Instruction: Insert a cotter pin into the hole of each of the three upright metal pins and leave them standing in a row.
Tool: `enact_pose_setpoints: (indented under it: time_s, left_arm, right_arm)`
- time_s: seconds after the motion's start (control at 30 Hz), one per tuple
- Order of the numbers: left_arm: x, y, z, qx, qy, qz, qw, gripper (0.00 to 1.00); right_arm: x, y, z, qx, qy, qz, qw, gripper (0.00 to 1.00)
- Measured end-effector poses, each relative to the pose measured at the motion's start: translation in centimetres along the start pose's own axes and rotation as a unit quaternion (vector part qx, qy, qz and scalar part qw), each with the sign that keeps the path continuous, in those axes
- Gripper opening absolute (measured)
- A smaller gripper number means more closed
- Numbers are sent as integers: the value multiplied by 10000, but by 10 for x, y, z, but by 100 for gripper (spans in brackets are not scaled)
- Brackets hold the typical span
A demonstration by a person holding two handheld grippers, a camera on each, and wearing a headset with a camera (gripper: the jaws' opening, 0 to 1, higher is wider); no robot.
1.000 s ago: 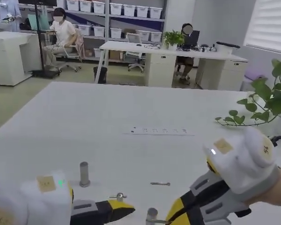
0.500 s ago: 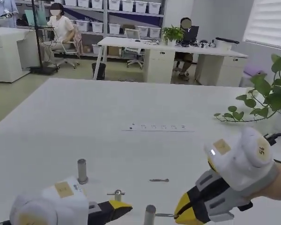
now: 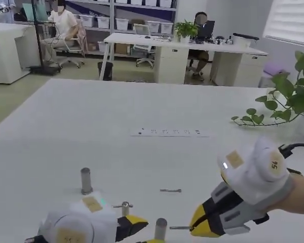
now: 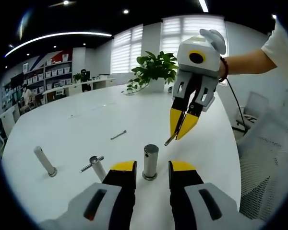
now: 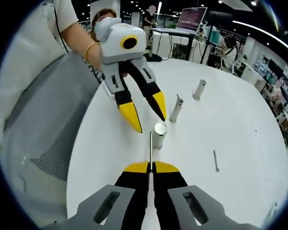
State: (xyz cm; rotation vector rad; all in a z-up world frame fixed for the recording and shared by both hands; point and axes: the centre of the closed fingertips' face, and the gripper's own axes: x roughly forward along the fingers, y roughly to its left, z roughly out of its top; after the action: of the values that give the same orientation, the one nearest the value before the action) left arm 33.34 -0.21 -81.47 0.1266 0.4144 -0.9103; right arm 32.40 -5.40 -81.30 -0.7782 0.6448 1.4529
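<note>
One upright pin point(image 3: 125, 208) already cottered; right gripper point(image 3: 193, 230) pinches a cotter pin point(image 3: 180, 228) at bottom-centre pin point(image 3: 161, 228), left gripper point(image 4: 151, 166) spread wide; leftmost pin point(image 3: 86, 180) empty.

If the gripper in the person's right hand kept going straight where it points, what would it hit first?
Most likely the nearest grey upright metal pin: the right gripper holds a thin metal cotter pin whose tip aims at that pin's top, though depth is hard to judge.
</note>
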Motion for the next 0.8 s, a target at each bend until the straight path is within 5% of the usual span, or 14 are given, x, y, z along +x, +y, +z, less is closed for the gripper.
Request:
enact_pose_setpoints:
  time_s: [0.8]
  left_arm:
    - [20,3,-9,-86,175,-67,9998,12]
  right_arm:
    - [10,-15,-6,-70,77,-16,9999,3]
